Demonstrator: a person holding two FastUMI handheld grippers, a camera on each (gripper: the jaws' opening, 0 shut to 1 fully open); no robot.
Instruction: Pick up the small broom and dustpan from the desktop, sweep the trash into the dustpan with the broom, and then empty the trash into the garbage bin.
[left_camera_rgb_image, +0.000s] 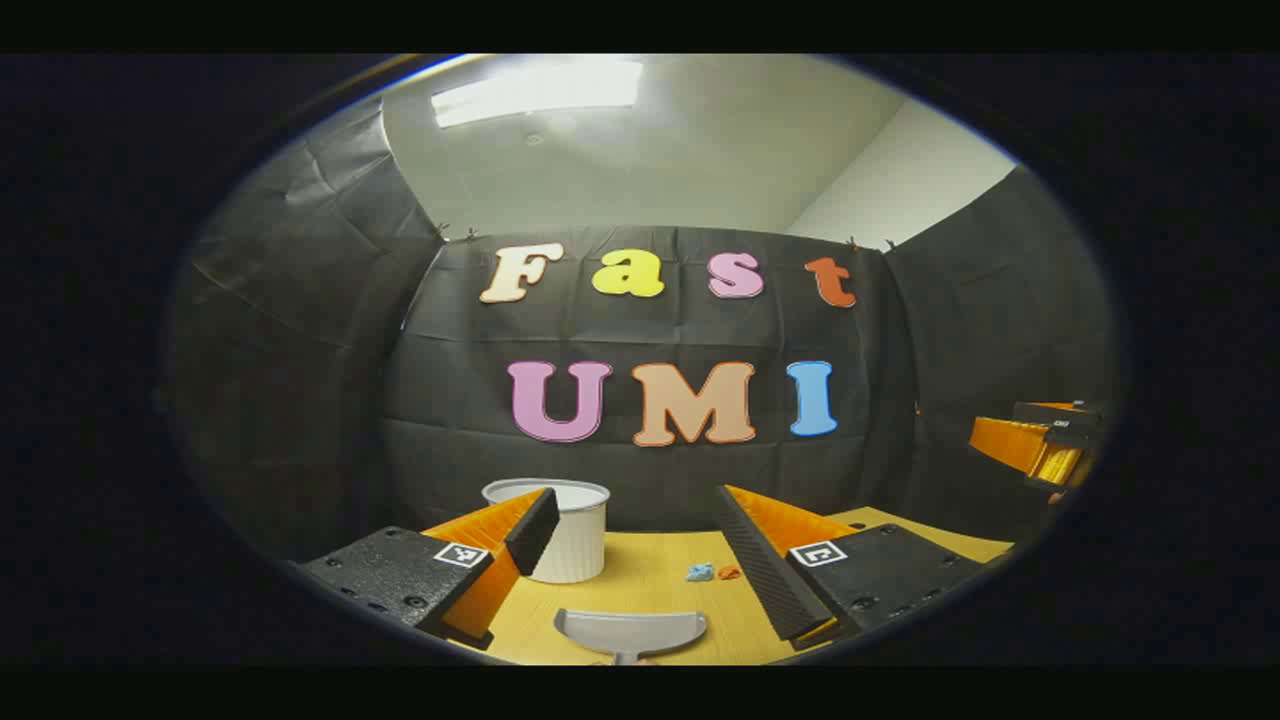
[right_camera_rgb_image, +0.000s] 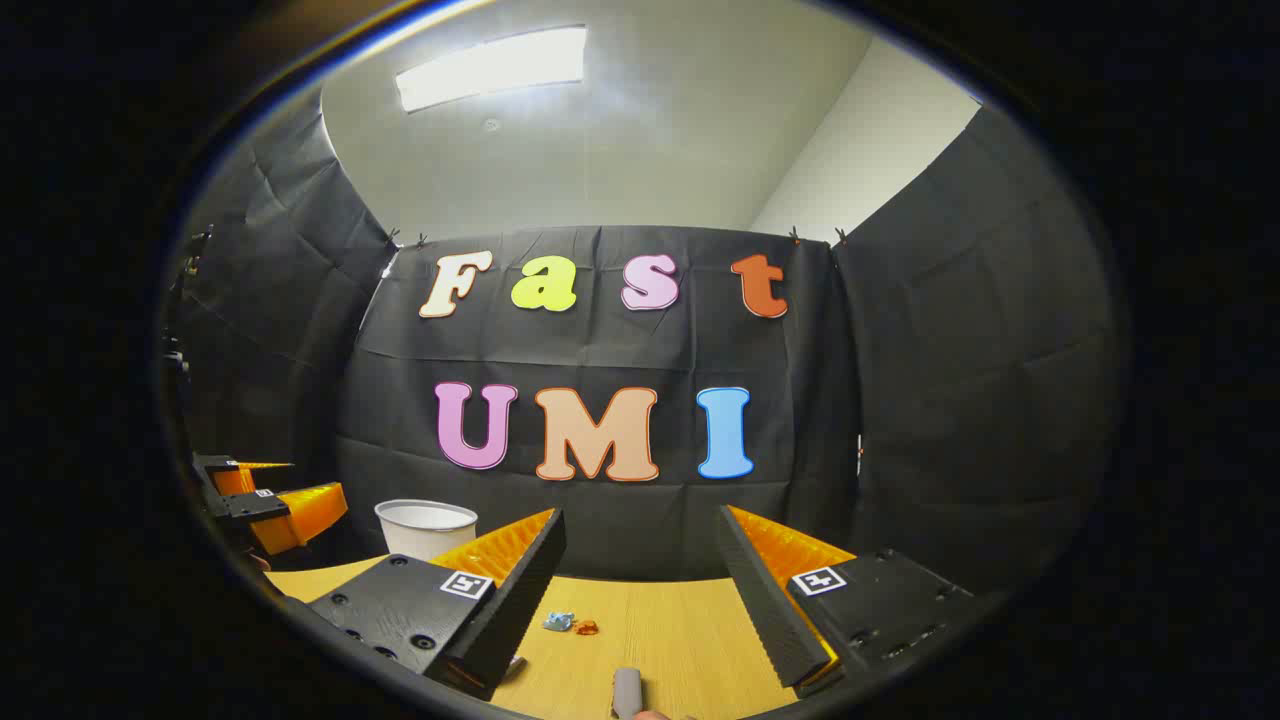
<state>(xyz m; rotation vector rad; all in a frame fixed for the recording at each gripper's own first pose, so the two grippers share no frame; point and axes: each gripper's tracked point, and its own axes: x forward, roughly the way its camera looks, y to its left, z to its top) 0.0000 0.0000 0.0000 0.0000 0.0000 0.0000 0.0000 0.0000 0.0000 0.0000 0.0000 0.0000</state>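
1. Left gripper view, left side: the white ribbed garbage bin (left_camera_rgb_image: 560, 532) stands upright at the far edge of the wooden desk (left_camera_rgb_image: 650, 585), partly behind the left gripper's (left_camera_rgb_image: 640, 545) own left finger.
2. Left gripper view, centre: the left gripper's fingers are wide apart and hold nothing. Between them, near the bottom edge, the grey dustpan (left_camera_rgb_image: 630, 632) lies flat on the desk.
3. Left gripper view, right of centre: two bits of trash (left_camera_rgb_image: 712, 572), one blue and one orange, lie side by side on the desk beyond the dustpan, near the right finger.
4. Left gripper view, far right: the right gripper (left_camera_rgb_image: 1040, 445) hangs above the desk's edge.
5. Right gripper view, far left: the left gripper (right_camera_rgb_image: 270, 500) appears beside the garbage bin (right_camera_rgb_image: 425, 528).
6. Right gripper view, centre: the right gripper's (right_camera_rgb_image: 640, 560) fingers are wide apart and empty. The trash (right_camera_rgb_image: 570, 624) lies on the desk (right_camera_rgb_image: 680, 630) between them, and a grey handle tip (right_camera_rgb_image: 627, 692), whether broom's or dustpan's I cannot tell, shows at the bottom edge.
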